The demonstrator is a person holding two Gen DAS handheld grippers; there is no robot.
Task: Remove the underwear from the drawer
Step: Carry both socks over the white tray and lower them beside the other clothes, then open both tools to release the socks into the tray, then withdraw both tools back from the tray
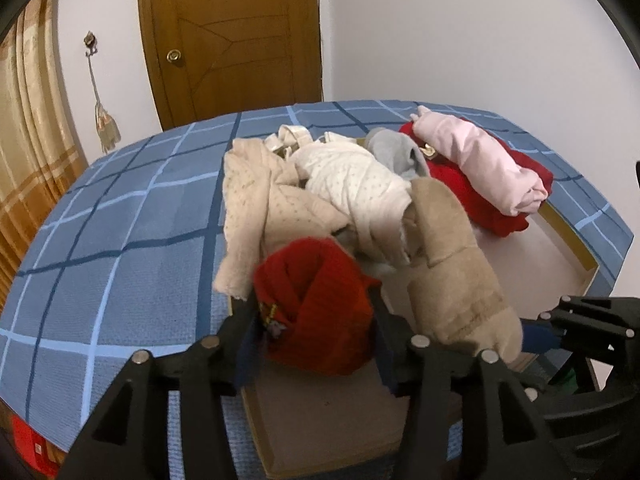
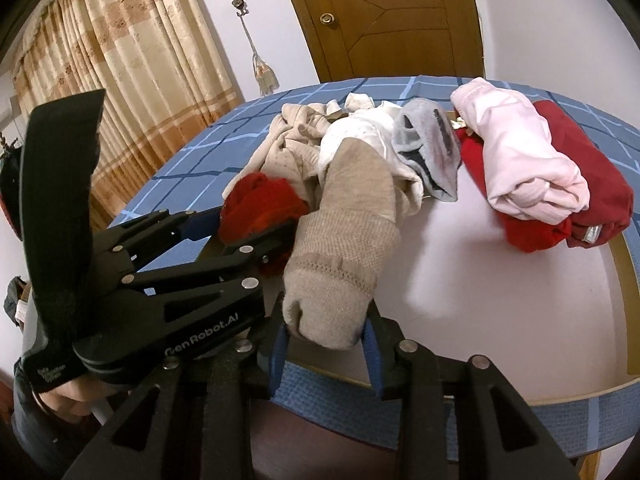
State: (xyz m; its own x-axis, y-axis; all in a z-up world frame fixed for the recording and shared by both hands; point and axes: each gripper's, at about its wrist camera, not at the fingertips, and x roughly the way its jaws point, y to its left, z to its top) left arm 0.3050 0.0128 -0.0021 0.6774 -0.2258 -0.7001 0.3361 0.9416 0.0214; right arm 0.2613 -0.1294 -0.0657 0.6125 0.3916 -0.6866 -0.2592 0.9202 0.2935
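A shallow drawer (image 1: 576, 264) with a pale bottom lies on a blue checked bedspread (image 1: 120, 240). My left gripper (image 1: 316, 320) is shut on a rolled red garment (image 1: 320, 300) held above the drawer's near corner; it also shows in the right wrist view (image 2: 260, 208). My right gripper (image 2: 326, 344) is shut on a rolled beige garment (image 2: 348, 248), which also shows in the left wrist view (image 1: 452, 272). Both held pieces hang side by side. Behind them lie cream and white dotted underwear (image 1: 352, 176), a grey piece (image 1: 396, 152) and a pink roll (image 1: 488, 160) on red garments (image 1: 480, 196).
A wooden door (image 1: 232, 40) and a white wall stand behind the bed. Beige curtains (image 2: 132, 60) hang at the left. The drawer's wooden rim (image 2: 624, 280) runs along the right side. The left gripper's body (image 2: 160, 280) is close beside my right gripper.
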